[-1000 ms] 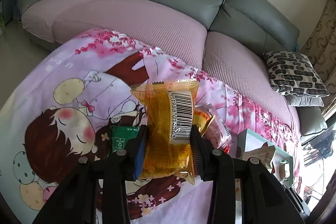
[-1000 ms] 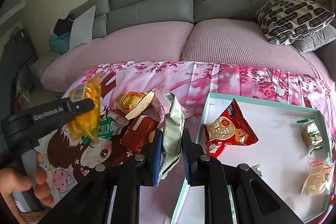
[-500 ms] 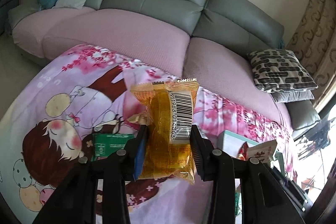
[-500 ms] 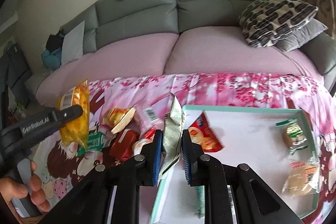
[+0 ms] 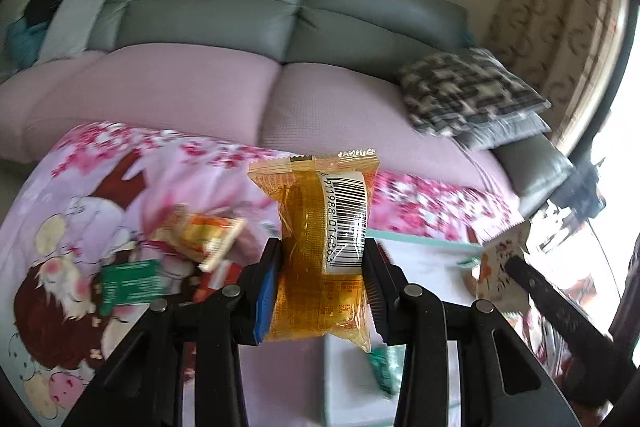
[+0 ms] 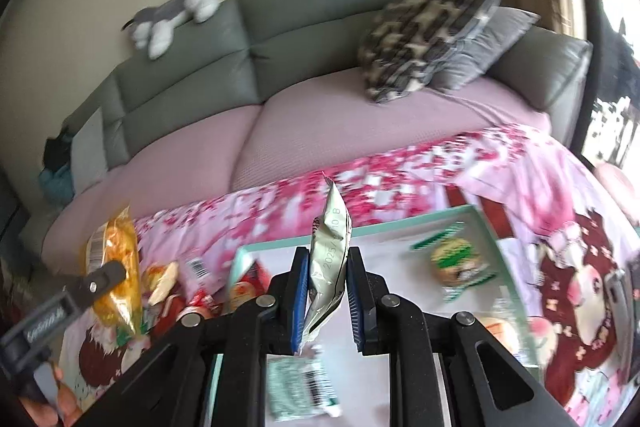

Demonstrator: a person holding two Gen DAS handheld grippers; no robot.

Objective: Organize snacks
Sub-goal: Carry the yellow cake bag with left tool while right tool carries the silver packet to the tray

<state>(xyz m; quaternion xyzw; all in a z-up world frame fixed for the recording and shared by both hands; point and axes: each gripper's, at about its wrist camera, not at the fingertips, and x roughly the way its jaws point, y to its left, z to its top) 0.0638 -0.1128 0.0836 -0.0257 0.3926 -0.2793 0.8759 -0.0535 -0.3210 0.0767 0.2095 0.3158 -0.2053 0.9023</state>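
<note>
Over the tray (image 6: pixel 486 223), at 12 o'clock, the silver packet (image 6: pixel 329 259) is now held in the right gripper (image 6: pixel 327 301) jaws; the yellow snack (image 5: pixel 324 255), clamped by the left gripper (image 5: pixel 320 291), has been brought closer.

The left gripper (image 5: pixel 322 267) clamped a yellow snack packet (image 5: pixel 320 239) upright — the right gripper (image 6: pixel 328 301) pinched a silver pouch (image 6: pixel 328 267) edge-on, both raised.

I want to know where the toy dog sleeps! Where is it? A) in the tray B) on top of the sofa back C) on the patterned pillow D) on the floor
B: the toy dog lies along the top of the grey sofa back, above the pillow and far from the tray.
</note>
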